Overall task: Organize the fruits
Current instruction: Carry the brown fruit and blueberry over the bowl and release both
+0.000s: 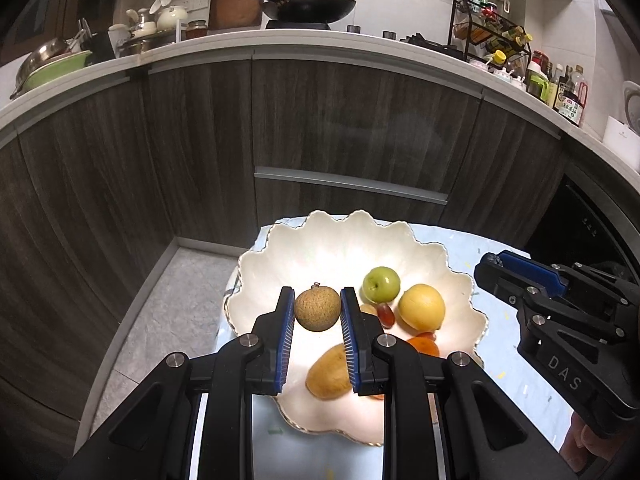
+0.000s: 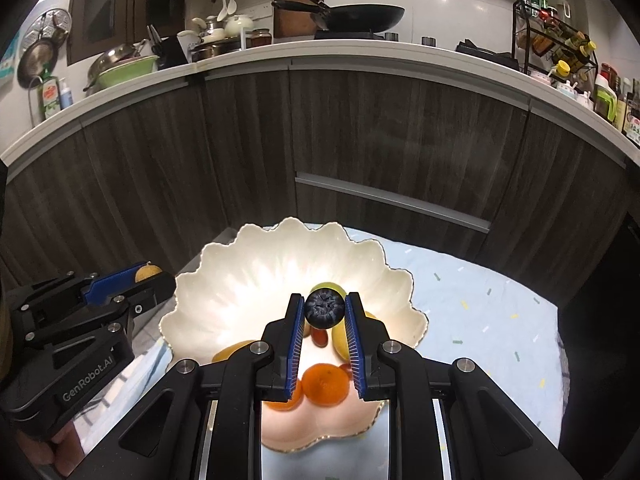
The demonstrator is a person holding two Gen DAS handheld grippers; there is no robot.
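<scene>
Left gripper [image 1: 317,309] is pinching a round, rough tan-brown fruit with a small stem nub [image 1: 317,308]; both blue ribbed pads [image 1: 285,336] press its sides, centre of the left wrist frame. I hold it over the white scalloped shell-shaped ceramic bowl [image 1: 320,240].

Right gripper [image 2: 324,307] is clamped on a small dark blue-black berry with a puckered crown [image 2: 324,308], centre of the right wrist frame, also above the bowl [image 2: 248,272].

In the bowl, left wrist view:
- green round apple-like fruit [image 1: 381,284], right of centre
- yellow lemon-shaped fruit [image 1: 422,307], just right of it and lower
- small red oblong grape [image 1: 386,315], between those two and touching the green one, as far as I can tell
- brown oval kiwi-like fruit [image 1: 329,374], lower centre, partly behind my right pad
- orange tangerine [image 1: 425,346], lower right, mostly hidden by the finger

Right wrist view shows an orange tangerine [image 2: 325,384] low between my fingers; a second orange one [image 2: 284,400] sits to its left, half hidden. Can't confirm which matches the one in the other view.

Bowl sits on a pale blue cloth with small coloured dashes [image 2: 480,312]. Dark wood-grain cabinet fronts [image 1: 320,128] fill the middle band; black wok [image 1: 312,8] on the counter at top centre.

Each gripper shows at the other frame's edge: right one [image 1: 490,262] at mid right, left one [image 2: 154,274] at mid left.
</scene>
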